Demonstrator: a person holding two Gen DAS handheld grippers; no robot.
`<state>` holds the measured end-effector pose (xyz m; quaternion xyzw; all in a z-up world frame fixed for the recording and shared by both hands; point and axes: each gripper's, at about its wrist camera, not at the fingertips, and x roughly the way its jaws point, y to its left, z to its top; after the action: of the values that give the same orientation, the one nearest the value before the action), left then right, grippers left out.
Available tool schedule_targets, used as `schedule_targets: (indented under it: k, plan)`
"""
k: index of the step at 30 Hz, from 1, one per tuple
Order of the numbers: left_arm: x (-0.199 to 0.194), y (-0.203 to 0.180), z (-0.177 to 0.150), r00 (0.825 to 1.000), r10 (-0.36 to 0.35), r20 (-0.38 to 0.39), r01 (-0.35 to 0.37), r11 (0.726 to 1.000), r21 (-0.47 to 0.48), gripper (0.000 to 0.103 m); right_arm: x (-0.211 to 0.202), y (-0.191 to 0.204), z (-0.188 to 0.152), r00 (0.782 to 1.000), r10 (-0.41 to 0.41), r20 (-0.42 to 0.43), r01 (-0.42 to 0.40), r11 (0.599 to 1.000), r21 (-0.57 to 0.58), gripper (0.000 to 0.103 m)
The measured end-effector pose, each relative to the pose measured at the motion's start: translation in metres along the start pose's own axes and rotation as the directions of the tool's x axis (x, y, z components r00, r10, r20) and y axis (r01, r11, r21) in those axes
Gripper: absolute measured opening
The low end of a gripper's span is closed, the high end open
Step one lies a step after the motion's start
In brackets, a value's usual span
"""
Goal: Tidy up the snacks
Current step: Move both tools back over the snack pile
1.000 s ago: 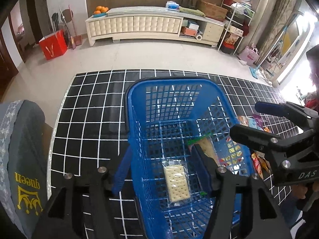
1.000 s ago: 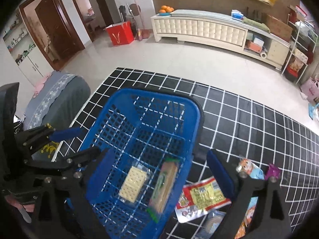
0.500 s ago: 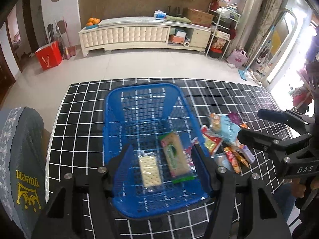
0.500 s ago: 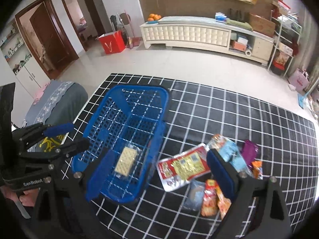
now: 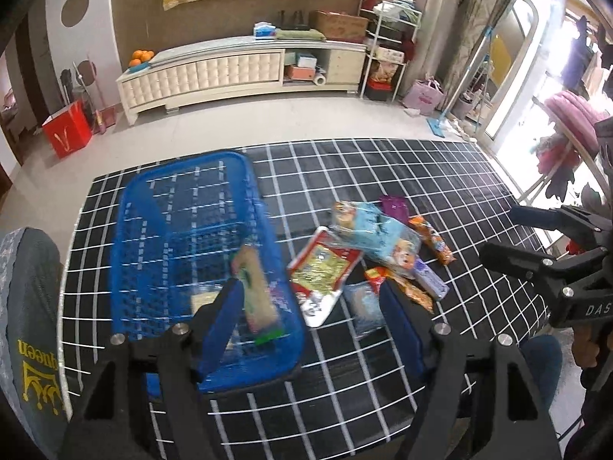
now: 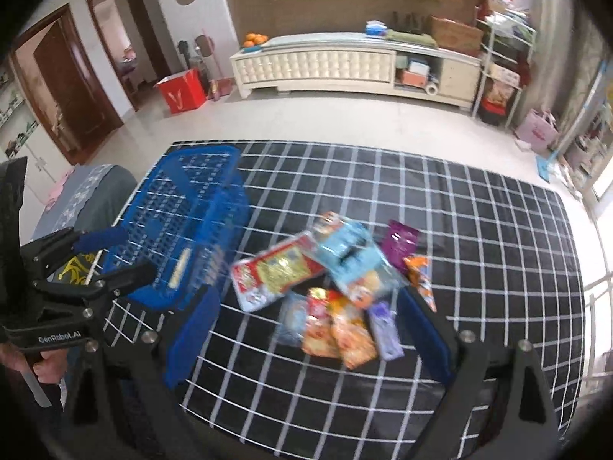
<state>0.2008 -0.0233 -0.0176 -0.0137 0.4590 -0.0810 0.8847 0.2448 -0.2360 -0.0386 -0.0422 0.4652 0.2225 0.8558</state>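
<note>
A blue plastic basket [image 5: 184, 207] [image 6: 191, 199] stands on the left of a black grid-patterned table. Inside it lie a green-edged cracker pack [image 5: 256, 295] and a clear pack of pale crackers [image 5: 201, 301] [image 6: 179, 268]. To its right sits a pile of snack packets [image 5: 367, 249] [image 6: 337, 280], with a red-and-gold pack [image 5: 322, 268] [image 6: 276, 272] nearest the basket. My left gripper [image 5: 312, 303] hangs over the basket's near right corner, jaws opening, nothing between them. My right gripper [image 6: 310, 314] hovers above the pile, open and empty.
A grey cushioned chair back [image 5: 27, 306] stands at the table's left edge. The black grid table [image 6: 479, 230] has bare surface right of the pile. Beyond it are tiled floor, a white sideboard [image 5: 237, 73], a red bag [image 5: 67, 134] and shelves.
Both grippers have swung right and back from over the basket, so the snack pile has come into view. The left jaws stand wider. The green-edged pack now lies in the basket.
</note>
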Motion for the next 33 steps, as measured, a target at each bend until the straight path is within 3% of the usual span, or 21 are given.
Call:
schedule_targets:
  k: [6,8,10,18,30,33]
  plan:
    - [0.023,-0.037,-0.012,0.998,-0.039,-0.038,0.04,0.999,0.029,0.072,0.006,-0.033,-0.028,0.999,-0.032,-0.041,0.033,0.999,0.013,0.096]
    - [0.031,-0.05,-0.019,0.998,-0.049,-0.049,0.051,0.998,0.043,0.079,0.011,-0.039,-0.038,0.998,-0.037,-0.055,0.038,0.999,0.012,0.096]
    - [0.036,-0.06,-0.027,0.997,-0.053,-0.049,0.056,0.996,0.066,0.079,0.016,-0.043,-0.047,0.997,-0.038,-0.068,0.039,0.999,0.009,0.096]
    - [0.068,-0.096,-0.068,0.993,-0.024,-0.12,0.044,0.985,0.168,0.081,0.039,-0.044,-0.085,0.991,-0.084,-0.103,0.077,0.995,-0.068,0.096]
    - [0.111,-0.087,-0.102,0.975,-0.022,-0.219,0.052,0.99,0.13,0.081,0.086,-0.035,-0.105,0.982,-0.098,-0.161,0.075,0.986,-0.147,0.096]
    - [0.118,-0.082,-0.102,0.974,-0.004,-0.225,0.032,0.992,0.121,0.081,0.097,-0.031,-0.099,0.98,-0.12,-0.16,0.091,0.98,-0.175,0.09]
